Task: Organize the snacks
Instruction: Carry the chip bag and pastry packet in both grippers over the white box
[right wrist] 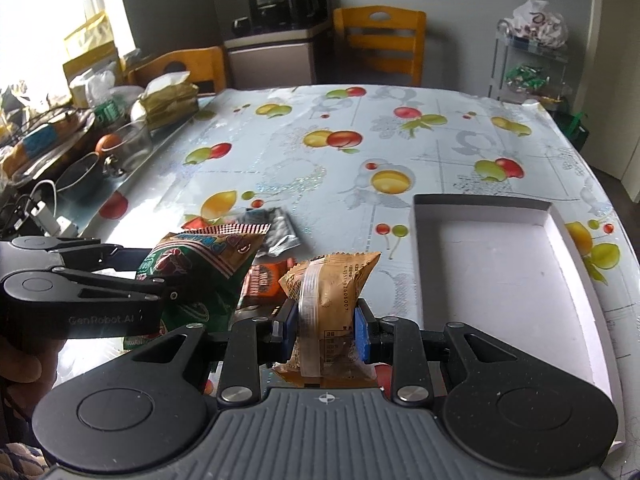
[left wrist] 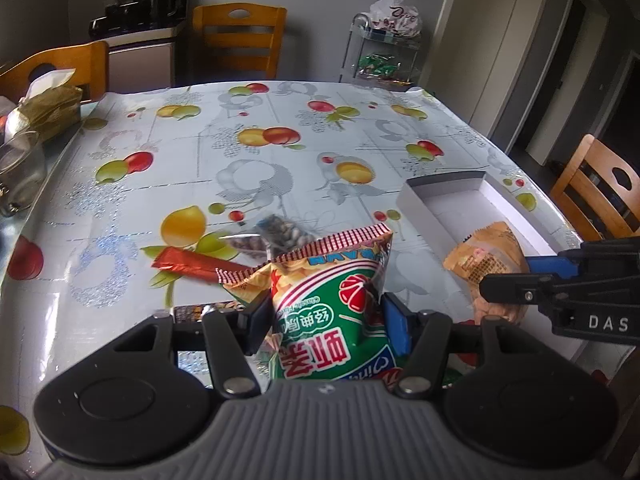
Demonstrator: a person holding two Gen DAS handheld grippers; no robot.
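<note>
My left gripper is shut on a green and red puffed snack bag, held above the table; the same bag shows at the left of the right wrist view. My right gripper is shut on a small tan wrapped snack, which also appears at the right of the left wrist view as an orange-tan packet. An empty white shallow box lies on the table to the right, also seen as a white box. On the table remain a red bar, a nut pouch and an orange-brown packet.
The table wears a fruit-print cloth. Glass bowls, cables and bags crowd its left edge. Wooden chairs stand around it, one close at the right. A wire rack holding sweets stands behind.
</note>
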